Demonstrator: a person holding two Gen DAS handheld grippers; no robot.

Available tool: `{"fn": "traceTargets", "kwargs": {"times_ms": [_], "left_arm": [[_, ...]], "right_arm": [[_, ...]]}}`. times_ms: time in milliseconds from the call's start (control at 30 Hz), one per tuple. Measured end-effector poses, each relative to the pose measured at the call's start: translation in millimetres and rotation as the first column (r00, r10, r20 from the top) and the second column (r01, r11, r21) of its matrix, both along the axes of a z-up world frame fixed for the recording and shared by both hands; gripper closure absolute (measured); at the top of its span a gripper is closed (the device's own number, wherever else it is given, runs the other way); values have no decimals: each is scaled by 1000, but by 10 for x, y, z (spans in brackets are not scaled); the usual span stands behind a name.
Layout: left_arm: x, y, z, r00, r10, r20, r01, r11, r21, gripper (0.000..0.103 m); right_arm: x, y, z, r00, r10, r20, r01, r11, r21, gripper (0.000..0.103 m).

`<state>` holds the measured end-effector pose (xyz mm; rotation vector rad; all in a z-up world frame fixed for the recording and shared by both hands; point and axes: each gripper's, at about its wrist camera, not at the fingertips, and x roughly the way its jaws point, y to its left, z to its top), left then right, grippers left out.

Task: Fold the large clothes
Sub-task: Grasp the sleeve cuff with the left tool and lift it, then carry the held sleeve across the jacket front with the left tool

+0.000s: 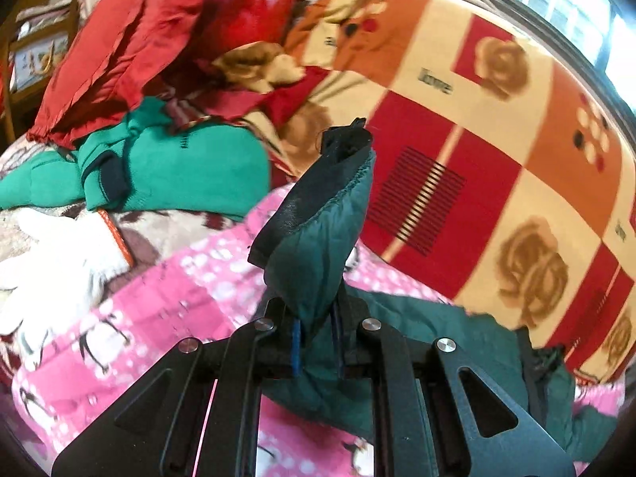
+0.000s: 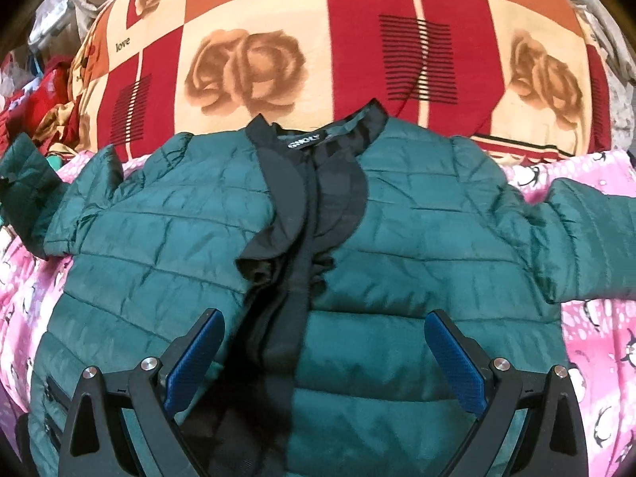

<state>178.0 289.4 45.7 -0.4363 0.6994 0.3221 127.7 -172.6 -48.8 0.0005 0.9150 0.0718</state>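
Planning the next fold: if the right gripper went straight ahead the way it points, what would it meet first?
Probably the green quilted jacket: the open right gripper hangs over its black front placket, though the gap between them is unclear.

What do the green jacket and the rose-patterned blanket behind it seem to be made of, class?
Green jacket: probably thin synthetic shell, nylon-like, with padding; a slight sheen, fine crinkles and stitched puffy bands suggest it. Rose-patterned blanket: likely soft fleece or plush; it looks matte, with fuzzy-edged printing.

The left gripper (image 1: 316, 342) is clamped on a dark green jacket sleeve (image 1: 318, 230), whose black-lined cuff stands up above the fingers. Pink penguin-print bedding (image 1: 139, 318) lies beneath. Far left sit a green garment (image 1: 190, 171) and red garment (image 1: 119, 47); a rose-patterned blanket (image 1: 497, 139) fills the right.
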Motion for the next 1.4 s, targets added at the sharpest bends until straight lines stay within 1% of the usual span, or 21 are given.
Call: {"fn": "traceTargets", "kwargs": {"times_ms": [167, 300, 433, 533, 633, 767, 1000, 1200, 1400], "left_arm": [[-54, -430, 74, 998, -66, -14, 67, 997, 45, 92], [-81, -806, 138, 991, -135, -16, 136, 989, 57, 92], [-87, -1214, 199, 979, -203, -22, 204, 976, 72, 92], [-85, -1489, 208, 972, -233, -30, 235, 966, 105, 92], [-77, -1715, 191, 964, -264, -42, 267, 957, 113, 92], [-84, -1953, 164, 954, -294, -57, 299, 947, 121, 92], [-135, -2314, 199, 937, -342, -65, 348, 927, 138, 92], [-183, -2661, 221, 915, -398, -67, 403, 903, 148, 92], [-181, -3000, 188, 890, -449, -77, 456, 878, 145, 92]], "right_arm": [[-43, -151, -4, 1000, -23, -6, 23, 1000, 8, 2], [-76, -250, -20, 999, -44, -16, 45, 998, 35, 2], [-133, -311, -13, 998, -56, -13, 57, 997, 55, 2], [-187, -379, 15, 998, -70, -5, 70, 994, 85, 2], [-224, -435, 31, 997, -81, -9, 82, 992, 99, 2], [-265, -511, 53, 996, -92, -4, 92, 990, 107, 2], [-319, -623, 90, 994, -106, 1, 105, 986, 127, 2], [-383, -683, 126, 994, -109, 12, 107, 987, 120, 2], [-434, -828, 140, 991, -135, 12, 132, 982, 131, 2]]}}
